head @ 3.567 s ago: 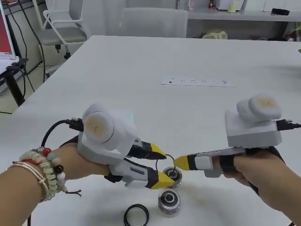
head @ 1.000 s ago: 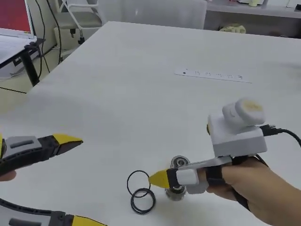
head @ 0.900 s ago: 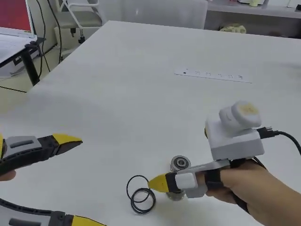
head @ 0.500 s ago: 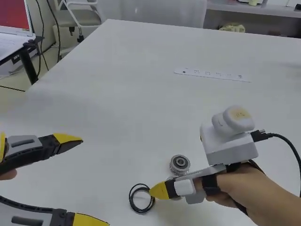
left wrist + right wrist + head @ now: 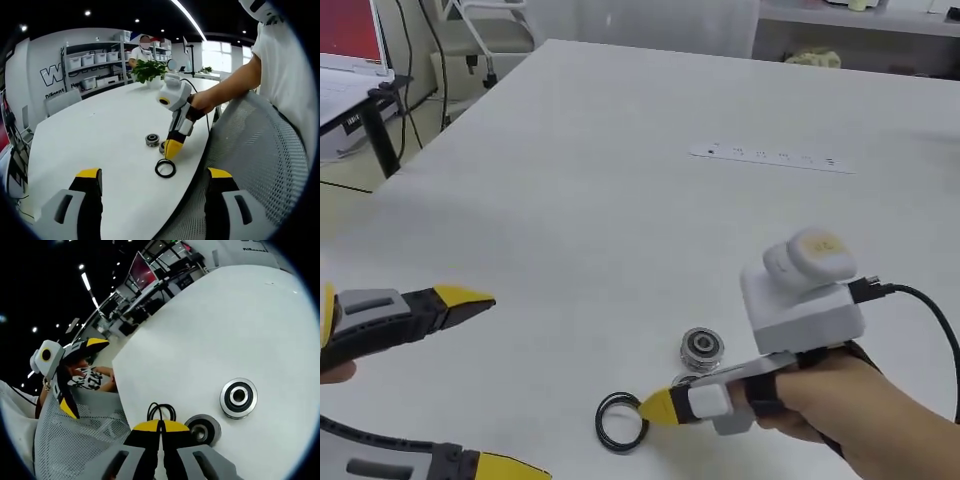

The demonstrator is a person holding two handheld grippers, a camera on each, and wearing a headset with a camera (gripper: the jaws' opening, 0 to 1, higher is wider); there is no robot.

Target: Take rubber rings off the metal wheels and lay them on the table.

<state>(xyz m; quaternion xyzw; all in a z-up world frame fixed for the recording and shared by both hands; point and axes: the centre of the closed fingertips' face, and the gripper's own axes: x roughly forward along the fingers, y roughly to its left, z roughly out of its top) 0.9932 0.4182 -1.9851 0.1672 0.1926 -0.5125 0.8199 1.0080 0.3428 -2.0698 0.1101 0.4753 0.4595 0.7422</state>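
Observation:
My right gripper (image 5: 655, 407) is shut, pinching a black rubber ring (image 5: 620, 420) that lies over a second ring on the white table (image 5: 620, 200). In the right gripper view the rings (image 5: 161, 411) loop out just past the shut tips (image 5: 160, 426). One metal wheel (image 5: 701, 346) lies flat beyond the gripper. A second wheel (image 5: 202, 429) sits close beside the jaws, and the first wheel (image 5: 239, 397) lies farther right. My left gripper (image 5: 480, 380) hangs at the table's near left with its jaws wide open and nothing between them. Its own view shows the rings (image 5: 165, 168) and the right gripper (image 5: 175, 145).
A white power strip (image 5: 770, 157) lies across the far middle of the table. Office chairs (image 5: 650, 20) stand past the far edge. The table's near edge (image 5: 192, 165) runs close to the rings, with a mesh chair (image 5: 260, 165) and a person's body beside it.
My right gripper has drawn back toward the near edge and lowered, bringing the pinched ring onto the ring lying on the table. The left gripper has stayed put and open.

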